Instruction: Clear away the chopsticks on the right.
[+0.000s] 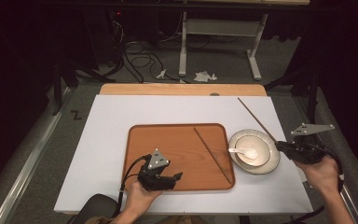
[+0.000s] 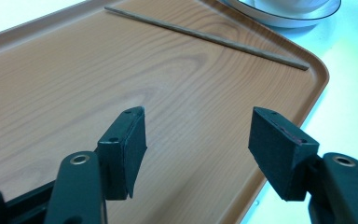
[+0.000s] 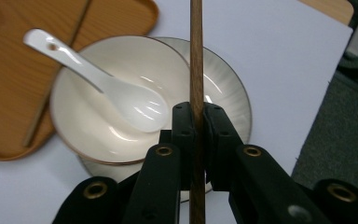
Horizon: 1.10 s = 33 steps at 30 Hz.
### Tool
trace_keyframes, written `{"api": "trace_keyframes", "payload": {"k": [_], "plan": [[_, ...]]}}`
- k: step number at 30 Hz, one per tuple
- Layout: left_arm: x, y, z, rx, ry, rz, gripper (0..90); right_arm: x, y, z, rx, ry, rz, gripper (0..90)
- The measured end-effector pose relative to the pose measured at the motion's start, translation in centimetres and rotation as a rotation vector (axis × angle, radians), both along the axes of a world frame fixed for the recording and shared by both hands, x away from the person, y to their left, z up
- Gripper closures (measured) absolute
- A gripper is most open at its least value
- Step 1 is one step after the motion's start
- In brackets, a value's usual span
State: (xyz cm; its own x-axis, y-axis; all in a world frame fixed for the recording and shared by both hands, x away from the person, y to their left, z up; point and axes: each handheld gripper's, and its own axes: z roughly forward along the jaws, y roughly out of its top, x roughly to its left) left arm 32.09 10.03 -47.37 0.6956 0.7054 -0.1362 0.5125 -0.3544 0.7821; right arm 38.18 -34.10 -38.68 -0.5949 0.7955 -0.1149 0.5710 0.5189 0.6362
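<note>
A wooden tray (image 1: pixel 168 140) lies on the white mat, with one wooden chopstick (image 1: pixel 213 154) resting slantwise on its right part; the left gripper view shows that chopstick (image 2: pixel 205 37) across the tray (image 2: pixel 74 93). My left gripper (image 1: pixel 179 176) hovers open over the tray's front edge, its pads (image 2: pixel 130 144) empty. Right of the tray a white bowl (image 1: pixel 253 151) sits on a plate (image 1: pixel 270 165) with a white spoon (image 1: pixel 240 150) in it. My right gripper (image 1: pixel 279 145) is shut on a second chopstick (image 1: pixel 256 119), which runs up between its jaws (image 3: pixel 196 56) above the bowl (image 3: pixel 98 112) and spoon (image 3: pixel 121 93).
The white mat (image 1: pixel 121 112) covers most of a wooden table (image 1: pixel 182 89). Beyond the table are a floor with cables, crumpled paper (image 1: pixel 205 75) and the legs of a white stand (image 1: pixel 182 51). Grey floor runs along both sides.
</note>
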Motion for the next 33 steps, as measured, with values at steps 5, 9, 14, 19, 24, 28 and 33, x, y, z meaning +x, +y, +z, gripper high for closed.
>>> {"api": "trace_keyframes", "payload": {"k": [5, 9, 14, 19, 24, 28, 33], "plan": [[0.0, 0.1, 0.1, -0.004, -0.001, 0.002, 36.6, -2.6, 3.0, 1.2, -0.020, -0.010, 0.081, 85.0], [0.0, 0.0, 0.1, -0.007, -0.003, 0.001, 36.6, -4.2, 5.4, 1.3, -0.035, -0.010, 0.149, 84.9], [0.0, 0.1, 0.2, -0.011, -0.003, -0.001, 36.6, -5.1, 8.1, 0.4, -0.001, 0.049, 0.177, 84.9], [0.0, 0.1, 0.2, -0.011, -0.007, -0.001, 36.6, -4.8, 11.1, -1.7, -0.010, 0.116, 0.188, 84.9], [-0.1, 0.2, 0.3, -0.016, -0.010, 0.000, 36.6, -4.0, 14.1, -4.4, -0.043, 0.164, 0.190, 84.8], [-0.1, 0.2, 0.3, -0.013, -0.011, -0.001, 36.5, -2.9, 15.8, -6.4, -0.070, 0.223, 0.170, 84.8], [-0.1, 0.2, 0.4, -0.015, -0.013, -0.003, 36.5, -1.9, 17.2, -7.9, -0.116, 0.261, 0.129, 84.7]]}}
